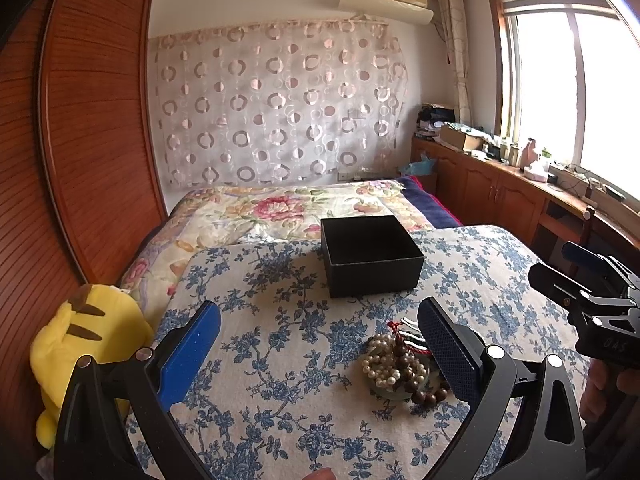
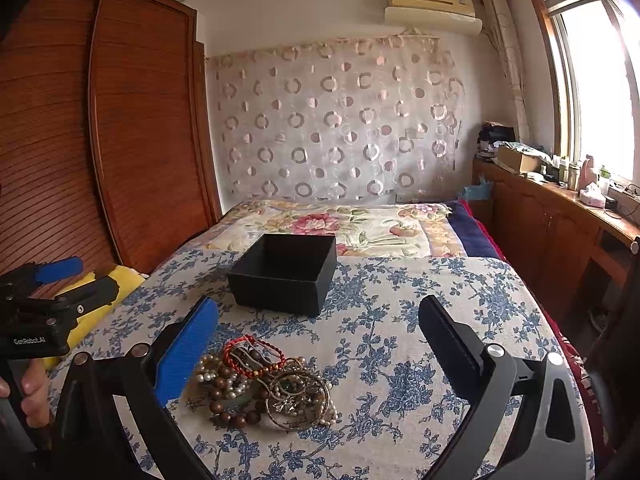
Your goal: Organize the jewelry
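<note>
A pile of jewelry (image 2: 264, 384) lies on the blue-flowered cloth: pearl strands, brown wooden beads, a red cord bracelet (image 2: 252, 354) and metal bangles. In the left wrist view the jewelry pile (image 1: 396, 364) sits just left of my right finger. An open, empty black box (image 1: 370, 254) stands behind it, also in the right wrist view (image 2: 286, 272). My left gripper (image 1: 320, 348) is open and empty, above the cloth. My right gripper (image 2: 320, 344) is open and empty, with the pile near its left finger.
The blue-flowered cloth (image 2: 420, 360) covers the bed's near end; a flowered quilt (image 1: 280, 208) lies beyond. A yellow plush toy (image 1: 76, 352) sits at the left edge by the wooden wardrobe (image 1: 92, 120). A wooden cabinet (image 1: 500, 184) with clutter runs along the right under the window.
</note>
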